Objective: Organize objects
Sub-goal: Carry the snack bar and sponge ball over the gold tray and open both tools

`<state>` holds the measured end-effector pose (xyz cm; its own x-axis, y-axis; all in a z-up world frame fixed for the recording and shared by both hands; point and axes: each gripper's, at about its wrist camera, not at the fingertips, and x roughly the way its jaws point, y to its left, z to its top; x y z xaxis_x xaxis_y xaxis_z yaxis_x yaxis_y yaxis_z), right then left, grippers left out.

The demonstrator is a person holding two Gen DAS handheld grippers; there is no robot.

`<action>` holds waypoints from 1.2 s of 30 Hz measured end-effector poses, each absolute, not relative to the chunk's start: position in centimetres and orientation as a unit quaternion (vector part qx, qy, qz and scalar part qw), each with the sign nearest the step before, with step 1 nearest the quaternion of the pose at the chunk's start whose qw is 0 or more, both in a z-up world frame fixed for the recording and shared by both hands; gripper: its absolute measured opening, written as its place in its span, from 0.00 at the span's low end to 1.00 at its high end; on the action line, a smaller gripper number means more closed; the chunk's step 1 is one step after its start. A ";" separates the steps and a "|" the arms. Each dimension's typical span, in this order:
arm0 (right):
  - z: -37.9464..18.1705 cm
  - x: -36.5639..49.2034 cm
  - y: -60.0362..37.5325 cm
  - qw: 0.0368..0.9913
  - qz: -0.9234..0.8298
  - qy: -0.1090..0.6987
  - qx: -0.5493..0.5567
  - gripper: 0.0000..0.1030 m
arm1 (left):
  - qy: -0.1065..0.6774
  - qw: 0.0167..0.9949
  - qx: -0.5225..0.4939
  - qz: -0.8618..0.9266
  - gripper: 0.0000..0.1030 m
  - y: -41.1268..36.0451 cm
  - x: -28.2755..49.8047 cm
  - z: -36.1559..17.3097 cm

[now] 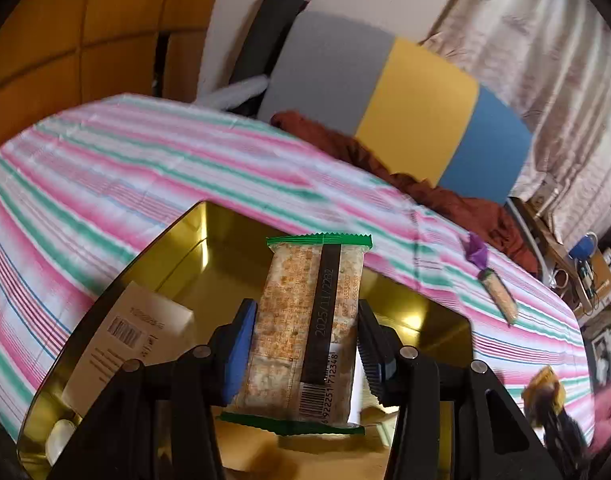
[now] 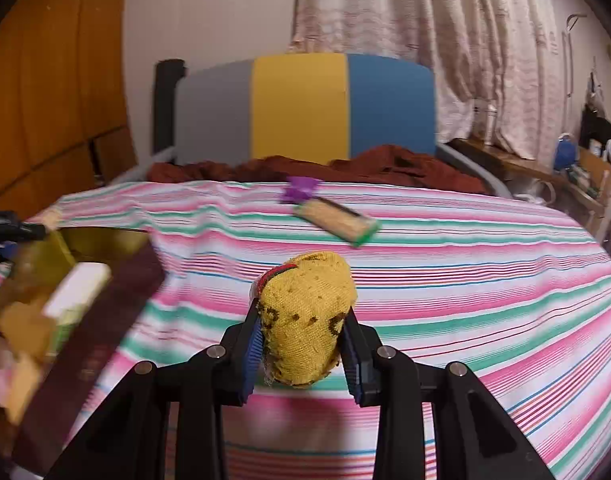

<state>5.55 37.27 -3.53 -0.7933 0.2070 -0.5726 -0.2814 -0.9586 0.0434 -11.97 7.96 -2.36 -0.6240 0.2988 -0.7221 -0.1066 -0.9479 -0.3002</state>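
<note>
Your left hand-held gripper [image 1: 305, 344] clamps the snack bar [image 1: 305, 332] mid-length above the gold tin [image 1: 177, 240]; light, crumbly, grip gently. Right hand-held gripper [image 2: 303, 344] pinches the soft yellow pouch [image 2: 305, 316] right of the tin.

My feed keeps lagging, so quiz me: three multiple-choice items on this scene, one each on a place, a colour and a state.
1. Where does the spare snack bar lie?
A. on the striped bedspread
B. inside the gold tin
C. on the floor

2. What colour are the wrapper ends of the snack bar held by the left hand-held gripper?
A. red
B. green
C. blue

3. What state is the right hand-held gripper in?
A. open and empty
B. shut on a white box
C. shut on the yellow fabric item

Key: 1 A, it rests on the stripes beyond the tin. 2 B, both crimped ends are green. 3 C, both pads press its sides.
</note>
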 end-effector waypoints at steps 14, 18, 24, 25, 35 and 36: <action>0.3 5.2 31.0 0.039 0.959 0.090 -0.266 0.33 | -0.191 0.086 -0.446 0.870 0.74 6.0 -15.6 -4.4; 0.2 5.0 30.2 0.027 0.957 0.091 -0.274 0.33 | -0.179 0.089 -0.409 0.891 0.85 6.0 -13.9 -2.8; -0.3 4.3 29.5 0.010 0.952 0.102 -0.288 0.33 | -0.158 0.078 -0.365 0.914 0.98 5.2 -10.4 -0.7; -0.3 4.2 29.4 0.006 0.951 0.105 -0.291 0.33 | -0.159 0.075 -0.360 0.916 1.00 5.0 -9.7 -0.6; -0.5 1.3 26.9 -0.035 0.943 0.089 -0.320 0.33 | -0.136 0.036 -0.361 0.922 1.00 3.5 -4.4 -1.8; -0.6 0.8 26.7 -0.036 0.941 0.085 -0.325 0.34 | -0.135 0.038 -0.362 0.921 1.00 3.4 -4.1 -1.9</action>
<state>0.82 26.68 -0.63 -0.7867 -0.1233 -0.6049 0.0124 -0.9828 0.1842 -4.12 3.42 -1.89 -0.7346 0.1672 -0.6576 0.0283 -0.9607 -0.2760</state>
